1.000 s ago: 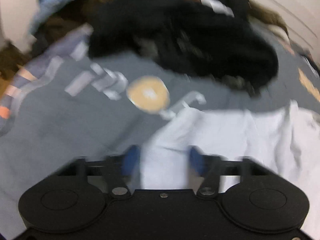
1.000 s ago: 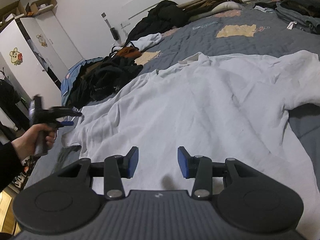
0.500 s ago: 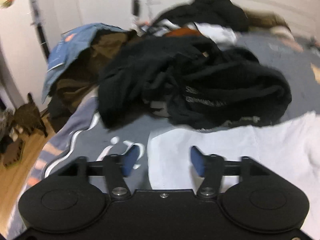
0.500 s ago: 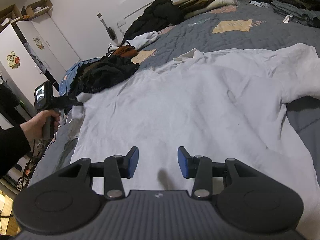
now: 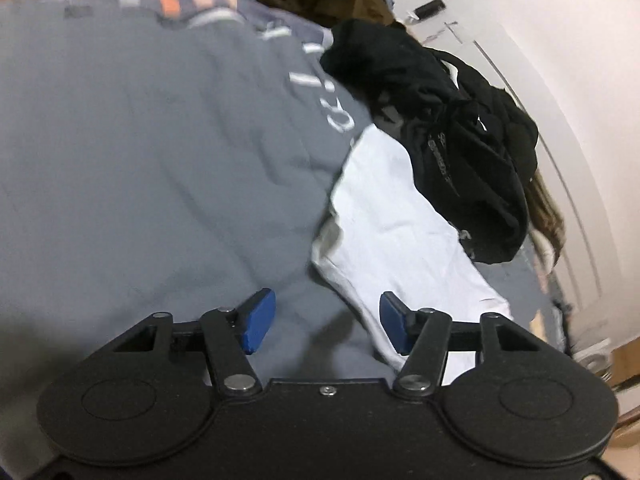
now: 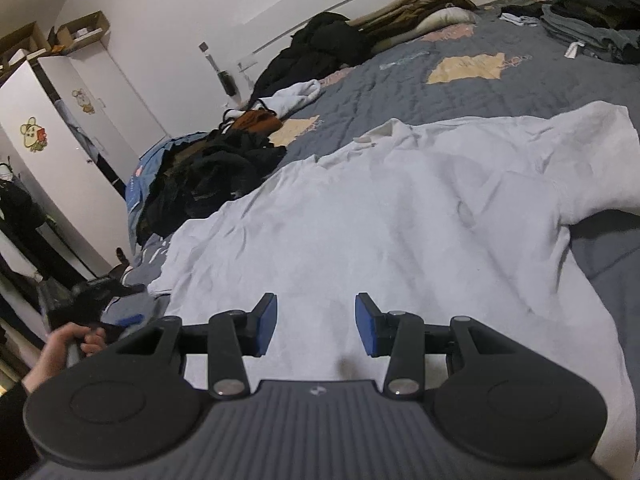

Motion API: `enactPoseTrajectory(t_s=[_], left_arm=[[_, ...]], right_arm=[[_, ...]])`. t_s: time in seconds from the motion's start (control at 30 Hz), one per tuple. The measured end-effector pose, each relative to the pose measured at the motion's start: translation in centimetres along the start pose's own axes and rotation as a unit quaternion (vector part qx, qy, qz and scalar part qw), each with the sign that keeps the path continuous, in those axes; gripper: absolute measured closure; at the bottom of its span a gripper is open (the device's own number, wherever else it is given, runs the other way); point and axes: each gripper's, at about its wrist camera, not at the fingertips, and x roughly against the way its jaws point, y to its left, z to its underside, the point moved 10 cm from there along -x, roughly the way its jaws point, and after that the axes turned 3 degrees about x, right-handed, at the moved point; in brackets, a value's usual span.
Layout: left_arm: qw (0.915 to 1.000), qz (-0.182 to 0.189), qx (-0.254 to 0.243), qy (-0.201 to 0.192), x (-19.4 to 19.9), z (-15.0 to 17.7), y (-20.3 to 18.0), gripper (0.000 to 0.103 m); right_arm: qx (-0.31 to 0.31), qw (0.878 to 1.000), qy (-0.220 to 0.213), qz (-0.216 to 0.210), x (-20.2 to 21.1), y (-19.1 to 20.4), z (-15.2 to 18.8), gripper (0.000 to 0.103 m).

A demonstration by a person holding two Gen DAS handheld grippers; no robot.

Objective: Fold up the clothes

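A white shirt lies spread flat on the grey bed cover, collar toward the far side. My right gripper hovers open just above the shirt's near hem, nothing between its blue pads. In the left wrist view, a corner of the white shirt lies on the grey cover. My left gripper is open, its right pad over the shirt's edge and its left pad over bare cover. A hand holds the left gripper at the lower left of the right wrist view.
A heap of black clothes lies right beside the shirt's corner, also seen as a dark pile. More clothing and folded garments sit along the bed's far side. A white wardrobe stands at left.
The left gripper swung down and rolled, so it now looks along the cover at the shirt's corner close up. The right gripper drifted slightly lower over the hem. Both stayed open.
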Motion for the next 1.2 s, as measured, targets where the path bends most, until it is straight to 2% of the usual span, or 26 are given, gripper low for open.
enactPoseTrajectory(t_s=[0.07, 0.13, 0.17, 0.2, 0.23, 0.3, 0.33, 0.37, 0.43, 0.47, 0.5, 0.6, 0.67, 0.7, 0.77, 0.8, 0.83, 0.87, 0.9, 1.0, 1.03, 1.07, 1.1, 1.13, 1.17, 1.2], left_arm=[[1.0, 0.0, -0.004, -0.003, -1.6, -0.5, -1.0, 0.047], [0.9999, -0.004, 0.008, -0.012, -2.8, -1.3, -1.1, 0.056], [0.9997, -0.006, 0.015, -0.017, -3.3, -1.7, -1.1, 0.081], [0.9997, -0.01, 0.013, -0.019, -3.7, -2.0, -1.1, 0.096], [0.9997, -0.015, 0.007, -0.02, -3.9, -2.2, -1.3, 0.096], [0.9969, -0.02, -0.06, -0.048, -3.2, -2.4, -3.2, 0.096], [0.9907, -0.023, -0.119, -0.062, -2.8, -2.0, -4.9, 0.096], [0.9796, -0.026, -0.184, -0.076, -2.3, -1.5, -6.8, 0.096], [0.9459, -0.025, -0.31, -0.093, -1.6, 0.3, -10.7, 0.096], [0.9225, -0.022, -0.374, -0.095, -1.5, 2.0, -12.7, 0.096], [0.8939, -0.019, -0.437, -0.098, -1.4, 3.9, -14.7, 0.096], [0.78, -0.021, -0.618, -0.095, -2.3, 11.3, -17.1, 0.096], [0.6925, -0.023, -0.717, -0.081, -3.2, 16.4, -17.3, 0.096], [0.644, -0.024, -0.761, -0.073, -3.7, 19.0, -17.4, 0.096], [0.5389, -0.026, -0.84, -0.056, -4.7, 24.1, -17.4, 0.094], [0.5104, -0.032, -0.858, -0.049, -5.1, 25.3, -16.8, 0.091], [0.5129, -0.039, -0.856, -0.049, -5.0, 25.5, -16.4, 0.091], [0.5228, -0.044, -0.85, -0.053, -4.9, 25.4, -16.2, 0.088], [0.552, -0.039, -0.831, -0.052, -4.1, 24.7, -16.4, 0.085], [0.6541, -0.013, -0.755, -0.047, -1.1, 22.2, -17.2, 0.071], [0.6795, -0.009, -0.731, -0.056, -0.1, 21.1, -17.2, 0.067], [0.7019, -0.007, -0.709, -0.068, 0.9, 19.9, -17.2, 0.056], [0.71, -0.011, -0.7, -0.078, 1.3, 19.0, -16.8, 0.049], [0.7132, -0.018, -0.695, -0.087, 1.5, 18.1, -16.3, 0.049], [0.7024, -0.03, -0.706, -0.086, 1.1, 17.9, -15.7, 0.049], [0.6865, -0.043, -0.721, -0.083, 0.6, 17.9, -15.1, 0.049]], right_arm=[[0.003, 1.0, -0.002, -0.006, 0.1, 0.3, -0.1, 0.061], [0.006, 1.0, -0.003, -0.008, 0.1, 0.4, -0.1, 0.061], [0.005, 1.0, -0.001, -0.007, -0.1, 0.3, -0.1, 0.061], [0.003, 1.0, 0.001, -0.006, -0.2, 0.2, -0.1, 0.061], [0.0, 1.0, 0.002, -0.005, -0.3, 0.0, 0.0, 0.061], [-0.004, 1.0, 0.005, -0.003, -0.4, -0.3, 0.0, 0.061], [-0.005, 1.0, 0.004, -0.002, -0.4, -0.4, 0.0, 0.061], [-0.009, 1.0, 0.004, -0.002, -0.4, -0.6, 0.0, 0.061], [-0.016, 1.0, 0.005, -0.002, -0.4, -0.9, -0.1, 0.061], [-0.019, 1.0, 0.005, -0.002, -0.3, -1.1, -0.1, 0.061], [-0.021, 1.0, 0.006, -0.002, -0.3, -1.1, -0.1, 0.061], [-0.019, 1.0, 0.009, -0.002, -0.3, -1.1, 0.0, 0.061], [-0.017, 1.0, 0.01, -0.003, -0.2, -0.9, 0.0, 0.061], [-0.017, 1.0, 0.01, -0.004, -0.2, -0.9, 0.0, 0.061], [-0.017, 1.0, 0.009, -0.006, -0.1, -0.8, 0.0, 0.061], [-0.017, 1.0, 0.011, -0.007, -0.1, -0.8, 0.0, 0.061], [-0.017, 1.0, 0.011, -0.007, 0.0, -0.9, 0.0, 0.061], [-0.019, 1.0, 0.012, -0.007, 0.0, -0.9, 0.0, 0.061], [-0.019, 1.0, 0.012, -0.007, 0.0, -0.9, 0.0, 0.061], [-0.02, 1.0, 0.006, -0.009, 0.3, -1.1, -0.3, 0.061], [-0.022, 1.0, 0.005, -0.008, 0.3, -1.2, -0.4, 0.061], [-0.024, 1.0, 0.004, -0.007, 0.3, -1.3, -0.5, 0.061], [-0.027, 1.0, 0.004, -0.006, 0.3, -1.4, -0.5, 0.061], [-0.027, 1.0, 0.003, -0.005, 0.3, -1.5, -0.5, 0.061], [-0.026, 1.0, 0.003, -0.004, 0.3, -1.4, -0.6, 0.061], [-0.026, 1.0, 0.002, -0.003, 0.3, -1.4, -0.6, 0.061]])
